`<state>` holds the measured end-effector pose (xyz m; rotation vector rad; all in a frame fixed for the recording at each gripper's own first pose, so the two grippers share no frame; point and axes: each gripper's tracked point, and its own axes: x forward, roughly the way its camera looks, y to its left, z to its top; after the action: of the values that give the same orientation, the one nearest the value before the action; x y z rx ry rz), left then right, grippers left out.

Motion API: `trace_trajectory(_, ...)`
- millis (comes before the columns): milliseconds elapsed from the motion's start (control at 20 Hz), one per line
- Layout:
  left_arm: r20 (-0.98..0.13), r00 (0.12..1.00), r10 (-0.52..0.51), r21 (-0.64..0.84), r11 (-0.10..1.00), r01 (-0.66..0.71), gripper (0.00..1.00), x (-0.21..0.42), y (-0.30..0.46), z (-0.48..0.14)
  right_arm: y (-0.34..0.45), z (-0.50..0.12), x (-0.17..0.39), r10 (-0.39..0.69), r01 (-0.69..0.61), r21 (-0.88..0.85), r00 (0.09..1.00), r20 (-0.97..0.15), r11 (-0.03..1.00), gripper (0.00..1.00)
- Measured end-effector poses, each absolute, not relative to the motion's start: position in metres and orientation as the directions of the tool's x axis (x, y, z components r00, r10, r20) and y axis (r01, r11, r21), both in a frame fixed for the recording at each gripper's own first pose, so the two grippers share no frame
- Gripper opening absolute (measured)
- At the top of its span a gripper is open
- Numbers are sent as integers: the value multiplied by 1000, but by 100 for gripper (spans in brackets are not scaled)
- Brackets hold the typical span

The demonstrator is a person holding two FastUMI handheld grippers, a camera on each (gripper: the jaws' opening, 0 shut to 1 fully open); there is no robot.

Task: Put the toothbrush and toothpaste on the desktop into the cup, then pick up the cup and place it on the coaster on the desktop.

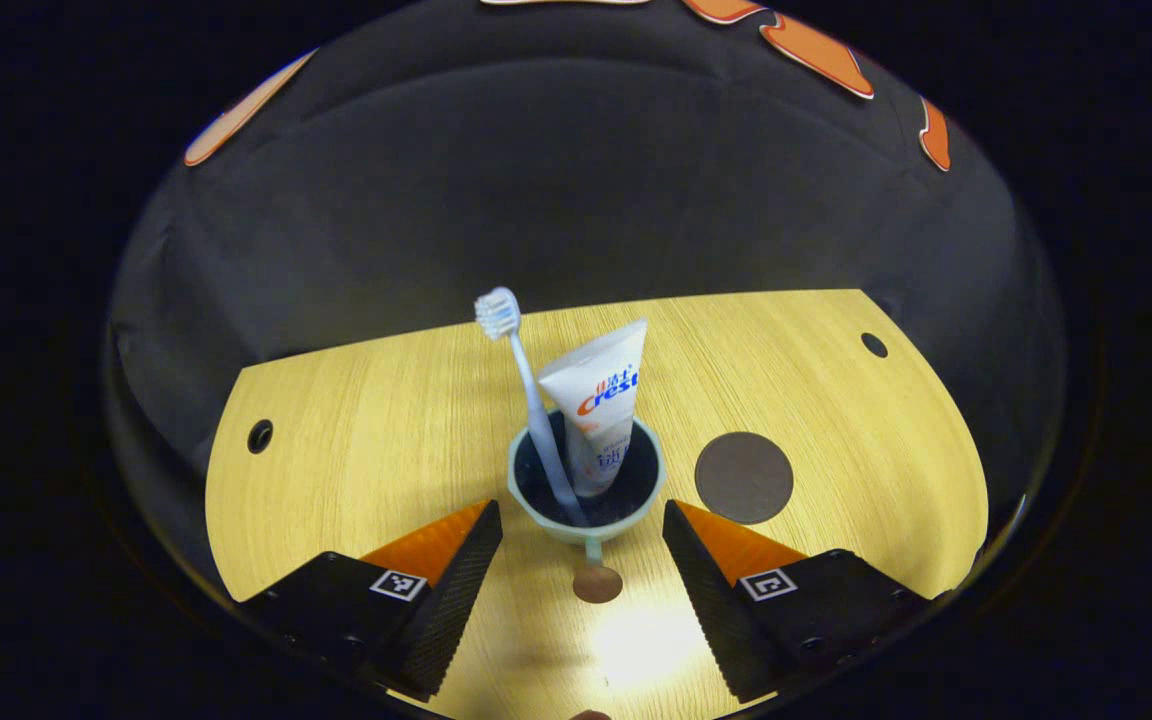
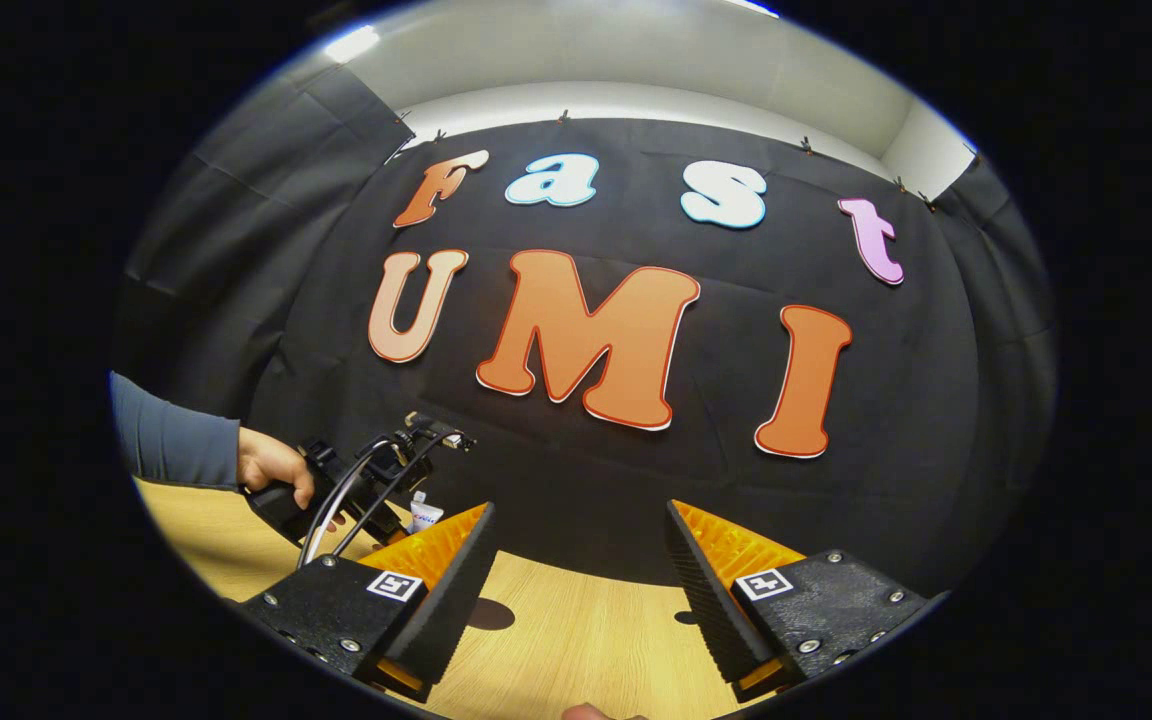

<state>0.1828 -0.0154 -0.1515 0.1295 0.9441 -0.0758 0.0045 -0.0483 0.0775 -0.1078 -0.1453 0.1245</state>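
Note:
In the left gripper view a pale green cup (image 1: pixel 586 525) stands upright on the wooden desktop (image 1: pixel 356 440). A light blue toothbrush (image 1: pixel 534 400) and a white toothpaste tube (image 1: pixel 599 405) stand inside it, heads up. The cup sits just beyond my left gripper (image 1: pixel 584 540), which is open with a finger on either side of the cup, not touching. A round dark coaster (image 1: pixel 744 478) lies flat to the right of the cup. In the right gripper view my right gripper (image 2: pixel 581 560) is open and holds nothing above the desktop (image 2: pixel 576 630); the coaster's edge (image 2: pixel 492 614) and the tube's top (image 2: pixel 425 516) peek past its left finger.
The desktop has a small hole at its far left (image 1: pixel 260 436) and far right (image 1: pixel 874 345). A small round brown spot (image 1: pixel 597 584) lies on the wood in front of the cup. In the right gripper view a hand (image 2: pixel 271 465) in a blue-grey sleeve holds the other gripper at the left.

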Motion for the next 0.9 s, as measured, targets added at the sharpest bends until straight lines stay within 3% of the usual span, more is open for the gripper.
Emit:
trace_trajectory(350,-873,485,44,113,987,113,96,180,-8,-186,-48,50,-6,134,-124,-95,986,99,988,98)
trace_trajectory(400,-876,478,55,120,987,106,99,180,-6,-191,-47,47,-7,133,-124,-97,986,96,988,98)
trace_trajectory(450,-879,475,48,109,989,102,83,180,-9,-196,-47,47,-8,132,-123,-95,987,95,988,98)
trace_trajectory(500,-879,474,52,112,989,98,87,178,-8,-197,-46,45,-9,134,-126,-94,986,94,988,98)
trace_trajectory(550,-880,472,54,113,989,97,75,179,-8,-197,-45,44,-11,138,-129,-90,986,95,988,98)
trace_trajectory(600,-880,472,52,109,990,94,80,177,-9,-195,-44,43,-11,140,-132,-84,986,93,988,98)
trace_trajectory(650,-883,466,53,107,990,91,67,178,-10,-194,-43,41,-12,144,-138,-77,985,90,987,98)
trace_trajectory(700,-884,465,51,102,991,85,69,180,-12,-194,-43,40,-13,145,-139,-70,985,89,988,98)
trace_trajectory(800,-881,470,59,102,993,65,27,185,-13,-191,-42,37,-12,143,-138,-63,986,85,988,98)
trace_trajectory(900,-881,469,59,98,993,58,27,187,-13,-190,-44,35,-14,139,-134,-56,987,80,989,98)
